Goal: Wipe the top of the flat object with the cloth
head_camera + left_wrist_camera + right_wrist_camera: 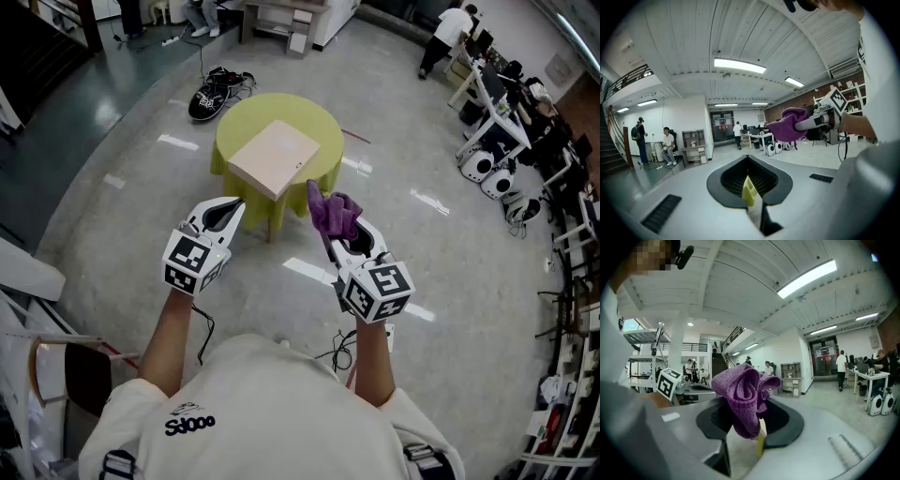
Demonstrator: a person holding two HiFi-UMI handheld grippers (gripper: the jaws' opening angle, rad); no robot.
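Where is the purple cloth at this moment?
In the head view, the purple cloth sits right of centre, clamped in the tongs of the right gripper, short of the round yellow-green table with the beige square board.

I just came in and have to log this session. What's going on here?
A person holds a gripper in each hand. The right gripper is shut on a bunched purple cloth. The left gripper is shut with nothing in it. Both are raised in the air, short of the round yellow-green table, where the flat beige object lies. The cloth is not touching it, so wiping has not yet begun.
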